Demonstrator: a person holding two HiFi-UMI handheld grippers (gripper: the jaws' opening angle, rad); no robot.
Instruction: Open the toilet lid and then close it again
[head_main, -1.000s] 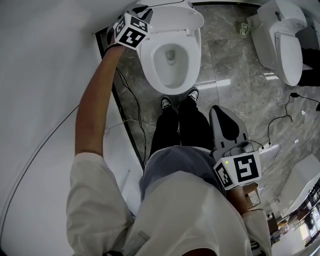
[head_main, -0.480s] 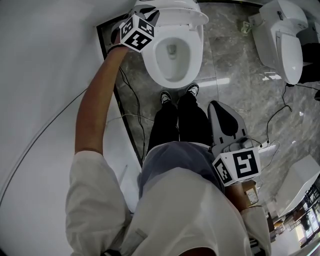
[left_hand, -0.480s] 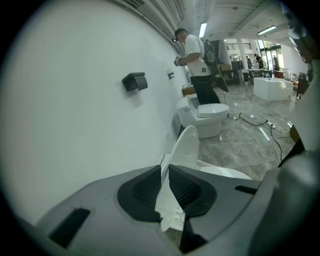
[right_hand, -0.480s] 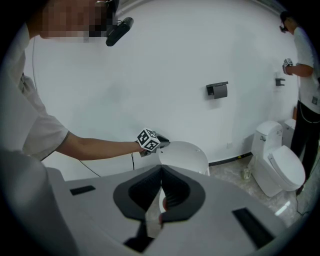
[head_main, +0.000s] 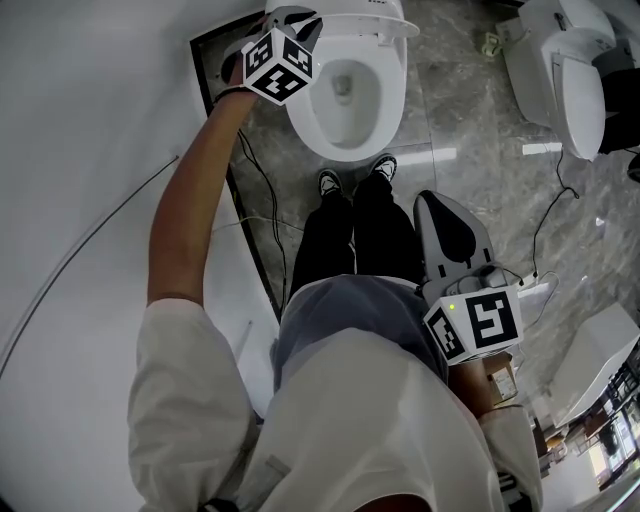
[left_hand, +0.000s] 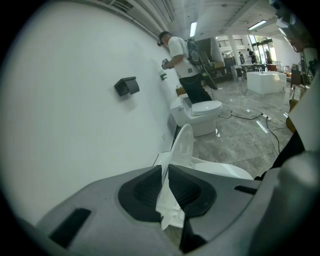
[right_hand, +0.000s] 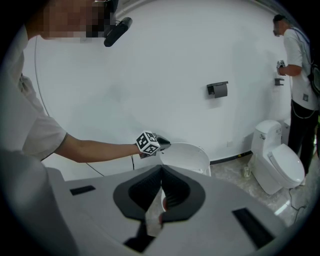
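Observation:
The white toilet stands at the top of the head view with its seat down and the bowl showing. Its lid is raised at the back and shows almost edge-on. My left gripper is at the lid's left rim. In the left gripper view the thin white lid runs between the pads of my left gripper, whose jaws have just been closing on it. My right gripper hangs by the person's right hip, far from the toilet. Its jaws are shut with nothing in them.
A white wall fills the left of the head view, with a dark strip at its foot. A second toilet stands at the upper right. Cables lie on the grey marble floor. Another person stands further along the wall.
My left gripper has shifted a little to the right along with the lid rim, and the lid shows narrower from above. The right gripper has barely moved in the picture.

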